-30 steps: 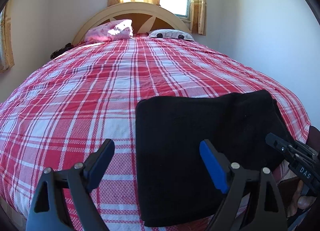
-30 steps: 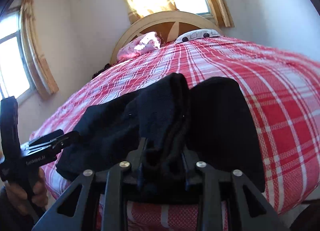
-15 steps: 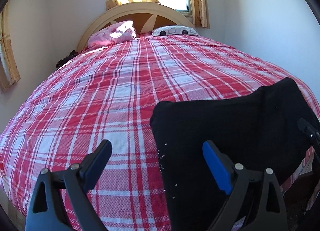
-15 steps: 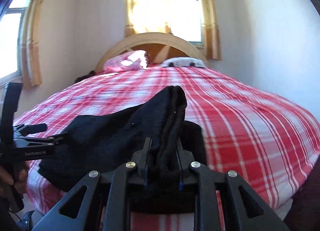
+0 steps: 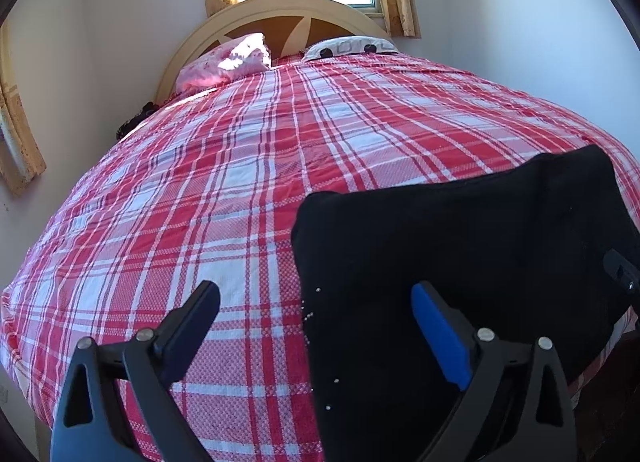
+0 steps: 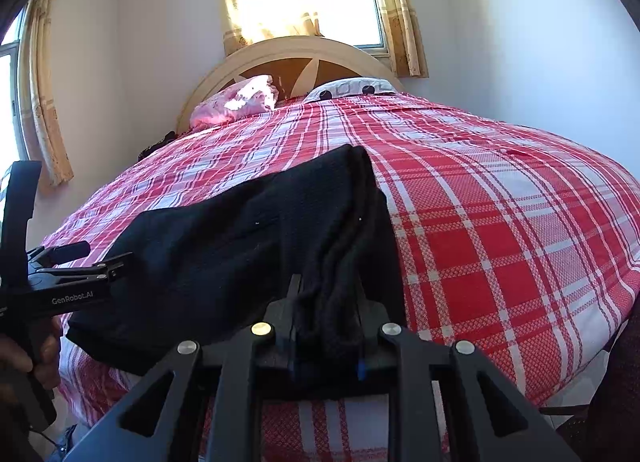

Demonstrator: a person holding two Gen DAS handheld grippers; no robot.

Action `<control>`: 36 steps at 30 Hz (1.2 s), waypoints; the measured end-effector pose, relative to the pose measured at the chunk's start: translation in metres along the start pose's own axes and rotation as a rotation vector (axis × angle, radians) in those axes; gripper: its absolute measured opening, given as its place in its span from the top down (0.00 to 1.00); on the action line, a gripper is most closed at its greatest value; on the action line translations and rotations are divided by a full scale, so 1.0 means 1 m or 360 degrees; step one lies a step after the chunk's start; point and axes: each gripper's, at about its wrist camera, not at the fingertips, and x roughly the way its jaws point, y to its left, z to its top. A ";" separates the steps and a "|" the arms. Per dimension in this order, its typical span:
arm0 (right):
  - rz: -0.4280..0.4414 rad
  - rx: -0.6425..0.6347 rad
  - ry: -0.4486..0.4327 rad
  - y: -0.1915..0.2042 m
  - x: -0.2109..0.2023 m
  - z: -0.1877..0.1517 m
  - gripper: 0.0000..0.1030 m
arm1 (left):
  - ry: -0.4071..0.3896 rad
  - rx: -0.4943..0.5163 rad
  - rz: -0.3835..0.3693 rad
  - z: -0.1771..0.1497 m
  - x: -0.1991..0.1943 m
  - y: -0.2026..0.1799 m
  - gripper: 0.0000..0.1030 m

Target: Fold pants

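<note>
The black pants lie folded on the near part of the bed. In the left wrist view my left gripper is open, straddling the pants' left edge just above them. In the right wrist view the pants stretch leftward, and my right gripper is shut on a bunched fold at their right end. The left gripper also shows at the far left of that view. The right gripper's tip shows at the right edge of the left wrist view.
A red and white plaid bedspread covers the bed. A pink pillow and a white patterned pillow lie by the wooden headboard. Walls stand close on both sides. Curtained windows sit behind the headboard and at left.
The right gripper, still shut on the pants, has drawn them flatter and lower on the bed. The left gripper stayed open and shifted left, so the pants sit further right in its view.
</note>
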 end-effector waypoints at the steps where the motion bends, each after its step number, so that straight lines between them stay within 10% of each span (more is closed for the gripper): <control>1: -0.0003 -0.0012 0.0004 0.001 0.000 -0.001 0.79 | -0.0016 0.0039 0.0024 -0.002 0.000 -0.002 0.02; 6: 0.0066 0.0121 -0.0034 -0.016 -0.010 0.000 0.62 | -0.0024 0.0031 -0.0047 0.001 -0.006 0.003 0.02; 10: 0.0070 0.0262 -0.0240 -0.038 -0.029 0.010 0.23 | 0.0126 -0.0044 -0.0268 0.008 0.009 -0.003 0.00; 15: 0.0224 0.0332 0.0002 -0.050 0.014 0.013 0.23 | 0.0336 -0.0234 -0.0471 0.006 0.034 -0.004 0.01; 18: 0.0179 0.0287 0.0059 -0.044 0.027 0.008 0.25 | 0.0387 -0.0304 -0.0630 0.003 0.034 0.001 0.24; 19: 0.0161 0.0228 0.0086 -0.037 0.026 0.009 0.43 | 0.0372 -0.0267 -0.0649 0.003 0.031 -0.003 0.37; 20: 0.0225 0.0210 0.0099 -0.034 0.026 0.010 0.62 | 0.0356 -0.0238 -0.0642 0.005 0.027 -0.005 0.41; 24: 0.0297 0.0204 0.0169 -0.026 0.020 0.024 0.73 | 0.0252 -0.0233 -0.0587 0.014 0.009 0.000 0.70; 36: 0.0871 -0.0006 -0.0053 0.109 0.044 0.112 0.74 | -0.0121 -0.0373 0.0094 0.065 -0.019 0.139 0.74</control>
